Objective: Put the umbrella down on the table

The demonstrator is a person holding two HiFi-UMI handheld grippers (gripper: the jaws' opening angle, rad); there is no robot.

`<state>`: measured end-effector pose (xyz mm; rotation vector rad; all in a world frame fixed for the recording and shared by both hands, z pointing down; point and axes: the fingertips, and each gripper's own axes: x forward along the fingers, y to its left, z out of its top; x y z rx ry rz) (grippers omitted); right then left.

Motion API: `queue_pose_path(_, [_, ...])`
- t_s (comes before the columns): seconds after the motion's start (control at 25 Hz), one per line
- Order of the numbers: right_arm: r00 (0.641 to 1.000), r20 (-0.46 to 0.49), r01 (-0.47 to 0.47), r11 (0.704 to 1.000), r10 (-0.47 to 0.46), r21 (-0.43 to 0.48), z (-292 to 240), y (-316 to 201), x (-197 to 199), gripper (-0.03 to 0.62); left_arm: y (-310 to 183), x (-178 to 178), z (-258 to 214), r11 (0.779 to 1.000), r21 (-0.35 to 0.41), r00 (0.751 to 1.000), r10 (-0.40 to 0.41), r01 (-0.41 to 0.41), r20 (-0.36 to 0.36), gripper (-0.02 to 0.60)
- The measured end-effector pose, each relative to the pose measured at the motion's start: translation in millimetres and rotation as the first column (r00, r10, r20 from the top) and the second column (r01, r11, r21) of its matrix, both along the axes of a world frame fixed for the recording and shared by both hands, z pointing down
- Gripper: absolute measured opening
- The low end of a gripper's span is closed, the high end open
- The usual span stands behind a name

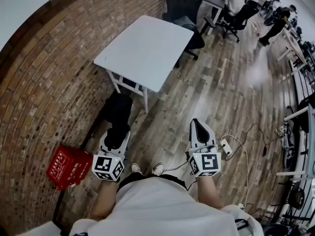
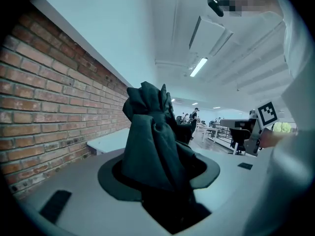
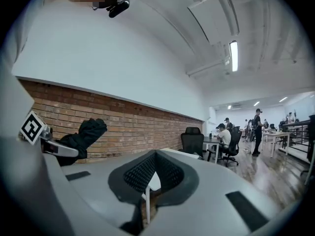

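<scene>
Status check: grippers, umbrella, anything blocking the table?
Left gripper shut on folded umbrella. Right gripper shut, empty. Table ahead, umbrella not yet on it. Red box at left, off the path.

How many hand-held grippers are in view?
2, both before the person: the left hand-held gripper holds the umbrella; the right hand-held gripper, beside it, is shut and empty.

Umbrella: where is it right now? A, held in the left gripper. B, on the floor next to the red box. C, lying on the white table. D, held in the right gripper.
A: the folded dark umbrella sticks up from between the jaws of the left gripper, which are closed on it. The right gripper has nothing between its jaws, and the white table stands further ahead.
</scene>
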<state>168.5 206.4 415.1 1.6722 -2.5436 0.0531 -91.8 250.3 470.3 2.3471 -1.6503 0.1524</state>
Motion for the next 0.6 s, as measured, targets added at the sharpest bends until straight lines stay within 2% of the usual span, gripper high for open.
queue_pose_path(0.36, [0.999,0.011,0.045,0.999,-0.045,-0.002,12,-2,-10,0.02,21,-20,4,0.998,-0.014,0.998,-0.056,0.056,-0.013,0.233])
queue_pose_path(0.6, [0.999,-0.009,0.036,0.999,-0.036,-0.015,17,-21,-17,0.02,-1,-30,15,0.998,-0.037,0.998,-0.053,0.052,-0.031,0.233])
